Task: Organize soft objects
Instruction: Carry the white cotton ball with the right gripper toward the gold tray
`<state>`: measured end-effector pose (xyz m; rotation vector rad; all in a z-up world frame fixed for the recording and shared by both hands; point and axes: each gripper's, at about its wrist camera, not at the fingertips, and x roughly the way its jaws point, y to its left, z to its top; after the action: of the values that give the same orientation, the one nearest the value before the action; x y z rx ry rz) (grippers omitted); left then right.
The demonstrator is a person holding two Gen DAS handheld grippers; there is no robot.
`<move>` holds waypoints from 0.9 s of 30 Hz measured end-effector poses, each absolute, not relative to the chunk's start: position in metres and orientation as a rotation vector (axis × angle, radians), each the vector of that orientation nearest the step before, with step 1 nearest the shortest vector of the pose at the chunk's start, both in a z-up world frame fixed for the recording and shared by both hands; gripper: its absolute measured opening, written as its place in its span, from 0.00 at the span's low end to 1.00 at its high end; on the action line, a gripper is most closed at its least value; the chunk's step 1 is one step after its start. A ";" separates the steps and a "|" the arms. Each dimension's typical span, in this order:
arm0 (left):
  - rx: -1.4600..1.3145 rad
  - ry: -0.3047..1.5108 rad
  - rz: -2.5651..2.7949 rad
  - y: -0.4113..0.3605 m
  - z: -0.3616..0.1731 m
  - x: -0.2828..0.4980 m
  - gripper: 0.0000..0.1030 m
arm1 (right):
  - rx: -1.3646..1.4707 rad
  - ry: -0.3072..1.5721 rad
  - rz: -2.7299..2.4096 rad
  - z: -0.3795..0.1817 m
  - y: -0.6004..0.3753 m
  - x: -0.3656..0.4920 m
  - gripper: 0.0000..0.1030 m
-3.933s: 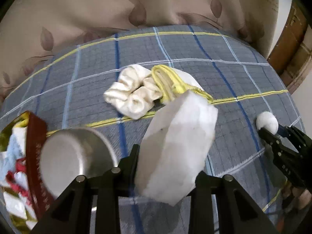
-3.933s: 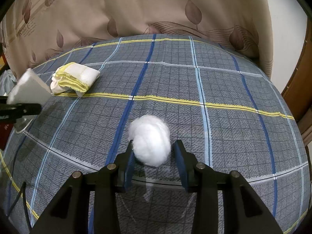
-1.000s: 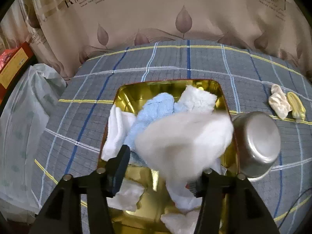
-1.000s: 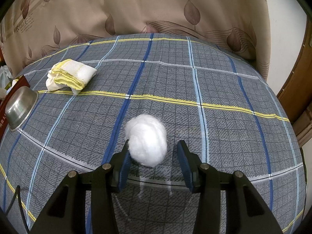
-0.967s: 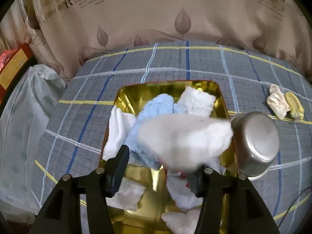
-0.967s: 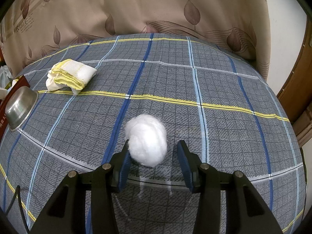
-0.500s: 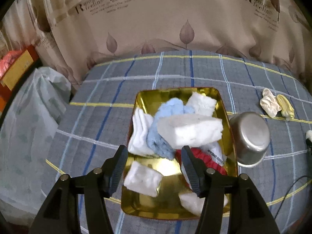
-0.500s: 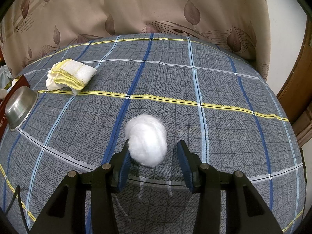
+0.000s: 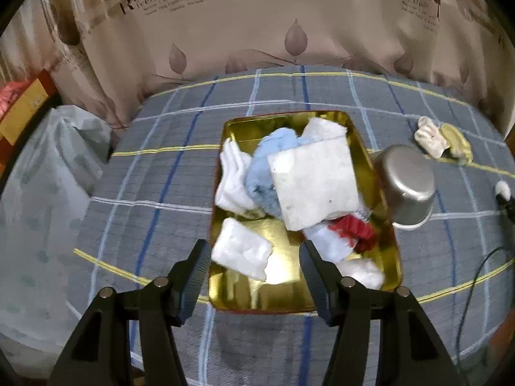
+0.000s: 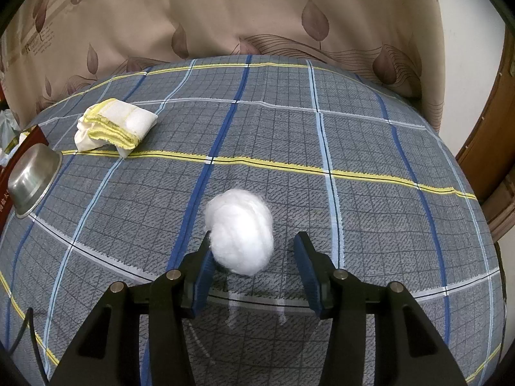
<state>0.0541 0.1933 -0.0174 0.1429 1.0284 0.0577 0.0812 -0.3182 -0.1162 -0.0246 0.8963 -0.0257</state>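
Left tongs (image 9: 254, 257) hang wide and empty over the gold tray (image 9: 391, 257); right tongs (image 10: 252, 257), wide, straddle the cotton ball (image 10: 239, 234), likely next for the tray at nine o'clock.

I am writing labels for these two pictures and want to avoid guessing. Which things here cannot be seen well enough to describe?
- Left wrist view: the white foam pad covers most of the blue cloth and red yarn in the gold tray.
- Left wrist view: the right gripper is cut off by the frame edge, and the cotton ball is too small.
- Right wrist view: the tray is cut off at the left edge, behind the steel bowl.
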 end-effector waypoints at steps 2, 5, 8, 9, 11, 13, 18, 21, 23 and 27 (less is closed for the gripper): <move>0.158 1.030 0.091 0.194 -0.020 0.050 0.57 | -0.025 0.896 -0.031 -0.115 -0.317 0.081 0.44; 0.167 1.018 0.137 0.197 -0.022 0.046 0.57 | -0.020 0.897 -0.039 -0.113 -0.316 0.078 0.42; 0.151 1.009 0.177 0.204 -0.022 0.044 0.57 | -0.036 0.899 -0.049 -0.110 -0.310 0.076 0.26; 0.146 1.004 0.190 0.206 -0.022 0.044 0.57 | -0.035 0.901 -0.055 -0.109 -0.308 0.075 0.24; 0.138 0.986 0.212 0.208 -0.023 0.042 0.57 | -0.040 0.895 -0.063 -0.104 -0.304 0.074 0.23; 0.141 0.960 0.237 0.209 -0.023 0.040 0.57 | -0.041 0.884 -0.062 -0.097 -0.297 0.072 0.22; 0.127 0.947 0.247 0.213 -0.025 0.038 0.57 | -0.049 0.856 -0.007 -0.069 -0.266 0.070 0.22; 0.111 0.955 0.254 0.216 -0.029 0.039 0.57 | -0.058 0.842 0.067 -0.054 -0.233 0.071 0.22; 0.105 0.961 0.259 0.219 -0.032 0.038 0.57 | -0.069 0.835 0.130 -0.046 -0.205 0.072 0.22; 0.081 0.963 0.261 0.225 -0.031 0.036 0.57 | -0.091 0.845 0.259 -0.039 -0.147 0.076 0.22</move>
<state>0.0362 0.2245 -0.0311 0.0807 0.9632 0.2611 0.0757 -0.1471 -0.0392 -0.0913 0.8446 0.2587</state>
